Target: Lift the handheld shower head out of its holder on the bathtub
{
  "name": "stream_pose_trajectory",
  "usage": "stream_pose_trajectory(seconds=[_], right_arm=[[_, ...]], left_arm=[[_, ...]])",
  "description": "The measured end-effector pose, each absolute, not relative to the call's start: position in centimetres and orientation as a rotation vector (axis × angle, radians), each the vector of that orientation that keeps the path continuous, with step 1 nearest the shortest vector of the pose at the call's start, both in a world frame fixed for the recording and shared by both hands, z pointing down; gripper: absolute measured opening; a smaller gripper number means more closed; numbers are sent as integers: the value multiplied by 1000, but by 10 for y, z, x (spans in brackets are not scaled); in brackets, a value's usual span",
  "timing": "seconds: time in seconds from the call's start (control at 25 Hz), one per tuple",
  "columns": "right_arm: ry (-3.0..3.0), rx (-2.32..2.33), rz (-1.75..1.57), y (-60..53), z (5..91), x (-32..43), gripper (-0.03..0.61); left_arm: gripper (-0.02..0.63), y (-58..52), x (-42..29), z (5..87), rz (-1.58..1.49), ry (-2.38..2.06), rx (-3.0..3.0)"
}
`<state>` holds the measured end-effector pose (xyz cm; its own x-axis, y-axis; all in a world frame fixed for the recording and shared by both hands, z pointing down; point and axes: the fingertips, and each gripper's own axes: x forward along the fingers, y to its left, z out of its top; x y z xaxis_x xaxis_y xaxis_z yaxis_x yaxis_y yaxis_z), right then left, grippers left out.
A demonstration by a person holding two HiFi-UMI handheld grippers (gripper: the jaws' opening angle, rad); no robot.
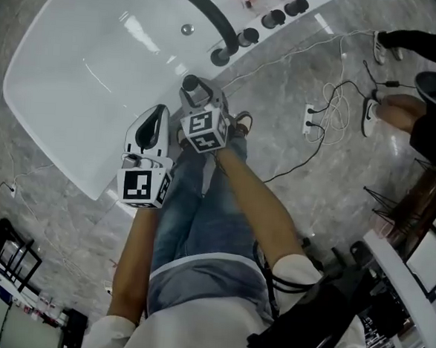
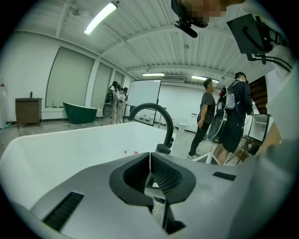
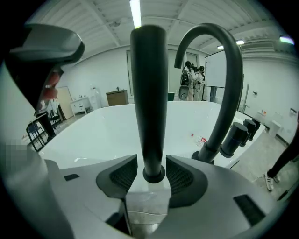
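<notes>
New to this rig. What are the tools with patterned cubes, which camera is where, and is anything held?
No robot: a person holds a two-jaw gripper in each hand; the marker cubes are part of those. The head view looks down from the person's head onto a white bathtub with a curved black faucet. The other two cameras ride on the grippers. The left gripper has its jaws together, empty. The right gripper has its jaws apart either side of the upright black shower head, not gripping it yet.

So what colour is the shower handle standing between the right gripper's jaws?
Black, plain and matte. The shower handle shows best in the right gripper view.
</notes>
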<state>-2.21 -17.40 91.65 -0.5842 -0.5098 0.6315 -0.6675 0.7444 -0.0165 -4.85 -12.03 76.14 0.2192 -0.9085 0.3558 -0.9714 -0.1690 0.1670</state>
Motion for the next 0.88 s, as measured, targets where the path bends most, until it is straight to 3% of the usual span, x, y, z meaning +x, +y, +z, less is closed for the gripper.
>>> stream_pose_trajectory(seconds=[0.16, 0.36, 0.88], right_arm=[[-2286, 869, 275, -192, 950, -23, 141], [-2310, 882, 266, -172, 906, -22, 138], [-2489, 1033, 233, -62, 517, 16, 138]], left_arm=[[18, -130, -61, 783, 206, -1782, 2095], [18, -124, -84, 754, 233, -1810, 2120], [18, -69, -100, 520, 49, -1731, 2266]])
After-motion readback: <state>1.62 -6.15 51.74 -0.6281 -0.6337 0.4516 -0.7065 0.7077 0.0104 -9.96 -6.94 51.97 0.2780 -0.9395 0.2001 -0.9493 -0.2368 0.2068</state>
